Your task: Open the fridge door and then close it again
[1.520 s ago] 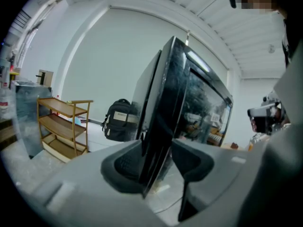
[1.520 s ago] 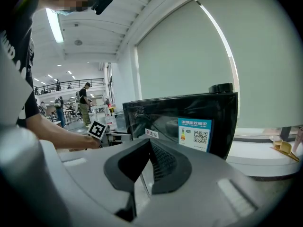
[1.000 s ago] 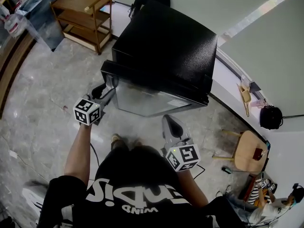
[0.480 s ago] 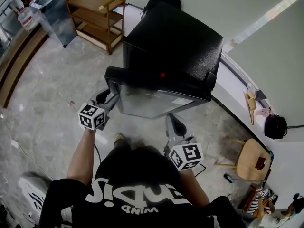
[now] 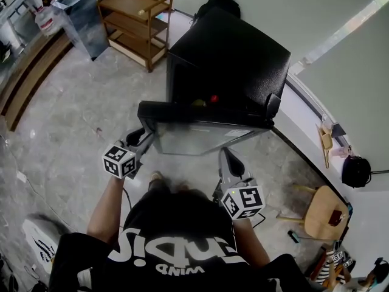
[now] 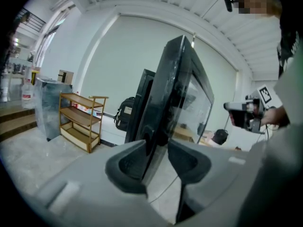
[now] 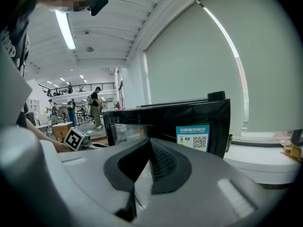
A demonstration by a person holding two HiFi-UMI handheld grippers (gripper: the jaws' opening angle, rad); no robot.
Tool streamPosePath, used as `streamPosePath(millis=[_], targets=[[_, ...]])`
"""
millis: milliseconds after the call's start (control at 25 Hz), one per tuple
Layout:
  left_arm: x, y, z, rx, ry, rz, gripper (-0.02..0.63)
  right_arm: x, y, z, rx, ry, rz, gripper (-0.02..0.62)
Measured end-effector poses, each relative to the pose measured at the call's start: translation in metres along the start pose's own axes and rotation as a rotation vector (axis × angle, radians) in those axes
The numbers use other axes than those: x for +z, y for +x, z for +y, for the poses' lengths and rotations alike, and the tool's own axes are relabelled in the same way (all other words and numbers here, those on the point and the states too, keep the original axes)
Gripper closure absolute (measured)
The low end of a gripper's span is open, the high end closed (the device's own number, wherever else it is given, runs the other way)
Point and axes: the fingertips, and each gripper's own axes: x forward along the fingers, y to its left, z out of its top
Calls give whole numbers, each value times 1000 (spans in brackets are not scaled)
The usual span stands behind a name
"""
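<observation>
A small black fridge (image 5: 231,53) stands on the floor in front of me, and its glass door (image 5: 200,135) is swung partly open towards me. My left gripper (image 5: 144,137) is at the door's free left edge. In the left gripper view that door edge (image 6: 182,89) runs between the jaws of the left gripper (image 6: 156,148), which are closing with both pads against it. My right gripper (image 5: 228,160) hovers in front of the door's right part, apart from it. In the right gripper view the right gripper (image 7: 150,143) is shut on nothing, facing the door (image 7: 165,117).
A red item (image 5: 213,98) shows inside the gap of the fridge. A wooden shelf (image 5: 137,26) and a metal cabinet (image 5: 85,17) stand at the back left. A black backpack (image 5: 219,3) lies behind the fridge, and a wooden stool (image 5: 319,212) stands at the right.
The fridge door has swung further open towards me, with the left gripper moving along at its edge. The gap now shows the red item inside. The right gripper has shifted only a little.
</observation>
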Motion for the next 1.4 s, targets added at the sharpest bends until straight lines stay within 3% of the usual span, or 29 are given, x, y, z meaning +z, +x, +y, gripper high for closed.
streamPosePath(millis=[440,1400], targets=[[-19,-29,-31,46,-44,-3,474,-5,-10,0,5,16,-2,598],[-37,-53,-62,27,-103,4,485,-8,-11,1,13,24,2,598]])
